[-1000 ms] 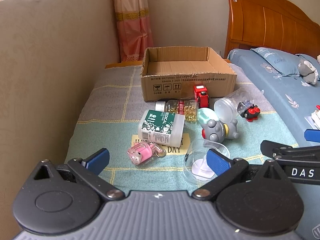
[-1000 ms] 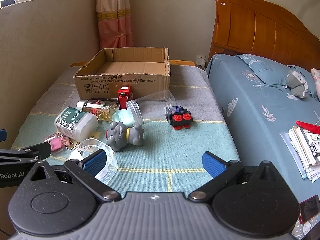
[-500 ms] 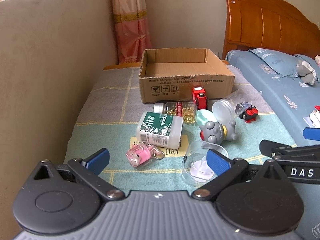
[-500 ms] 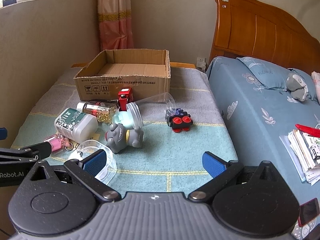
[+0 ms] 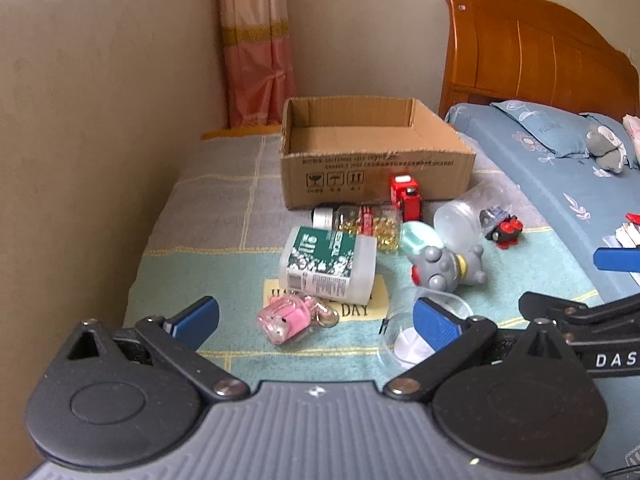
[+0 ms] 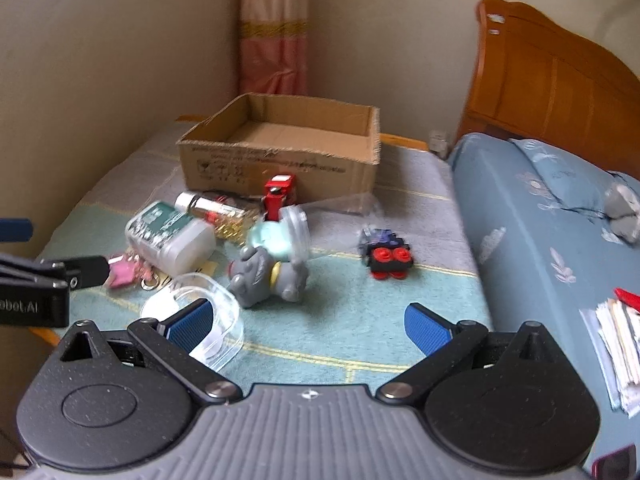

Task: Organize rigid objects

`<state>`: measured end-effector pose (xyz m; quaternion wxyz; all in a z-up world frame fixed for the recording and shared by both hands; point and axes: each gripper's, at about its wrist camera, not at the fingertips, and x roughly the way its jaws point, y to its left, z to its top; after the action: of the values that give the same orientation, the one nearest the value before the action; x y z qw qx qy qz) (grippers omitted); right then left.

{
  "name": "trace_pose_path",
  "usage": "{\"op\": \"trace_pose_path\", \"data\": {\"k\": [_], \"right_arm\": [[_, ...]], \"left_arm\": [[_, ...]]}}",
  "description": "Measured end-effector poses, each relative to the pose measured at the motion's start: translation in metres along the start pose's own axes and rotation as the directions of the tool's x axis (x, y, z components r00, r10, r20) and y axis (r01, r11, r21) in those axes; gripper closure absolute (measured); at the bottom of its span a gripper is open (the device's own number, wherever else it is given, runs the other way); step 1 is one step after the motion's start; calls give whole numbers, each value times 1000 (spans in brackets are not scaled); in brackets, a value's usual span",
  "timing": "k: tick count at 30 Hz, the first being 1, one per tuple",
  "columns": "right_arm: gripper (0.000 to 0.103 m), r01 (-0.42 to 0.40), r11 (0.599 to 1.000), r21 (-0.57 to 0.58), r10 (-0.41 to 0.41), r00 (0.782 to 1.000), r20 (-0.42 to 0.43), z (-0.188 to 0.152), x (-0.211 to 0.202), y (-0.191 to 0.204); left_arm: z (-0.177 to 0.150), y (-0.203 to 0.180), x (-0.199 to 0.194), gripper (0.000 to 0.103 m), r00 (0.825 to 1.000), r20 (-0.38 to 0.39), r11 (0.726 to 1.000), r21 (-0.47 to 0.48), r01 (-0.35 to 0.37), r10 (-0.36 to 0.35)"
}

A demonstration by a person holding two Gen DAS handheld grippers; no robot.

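An empty cardboard box (image 5: 372,152) (image 6: 280,152) stands at the back of a blanket-covered table. In front of it lie a red toy truck (image 5: 406,196), a clear bottle of yellow capsules (image 5: 360,222), a green-labelled white bottle (image 5: 330,266), a pink keychain toy (image 5: 286,318), a grey elephant toy (image 5: 444,268) (image 6: 268,274), a clear cup (image 5: 464,216), a black-and-red toy car (image 6: 386,256) and a clear plastic case (image 6: 192,316). My left gripper (image 5: 316,320) is open, just short of the pink toy. My right gripper (image 6: 308,324) is open and empty, short of the elephant.
A wall (image 5: 80,140) runs along the table's left side. A bed with a blue sheet (image 6: 540,240), a pillow and a wooden headboard (image 6: 560,92) lies to the right. Papers (image 6: 616,336) lie on the bed. A pink curtain (image 5: 256,60) hangs behind the box.
Both grippers have moved forward toward the objects. The right one has also swung left, so the box and toys sit more central. No object has moved.
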<state>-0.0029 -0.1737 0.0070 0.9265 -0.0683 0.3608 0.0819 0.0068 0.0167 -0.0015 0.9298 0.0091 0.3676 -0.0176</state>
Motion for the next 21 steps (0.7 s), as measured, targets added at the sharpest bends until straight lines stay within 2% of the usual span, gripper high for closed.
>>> {"op": "trace_pose_path", "data": {"k": [6,11,21], "right_arm": [[0,-117,991,-60,116,993,-28,-5,16,5],[0,-210,970,-120,204,977,-65,-13,31,13],[0,-279,936,-214,248,955,-161,-30,72,32]], "left_arm": [[-9,17,20,1,999,-36,1000,14,5,-5],[-16,24,40,1,998,-67,1000,30,11,-9],[-20,37,82,1,993,-118,1000,3,8,-8]]}}
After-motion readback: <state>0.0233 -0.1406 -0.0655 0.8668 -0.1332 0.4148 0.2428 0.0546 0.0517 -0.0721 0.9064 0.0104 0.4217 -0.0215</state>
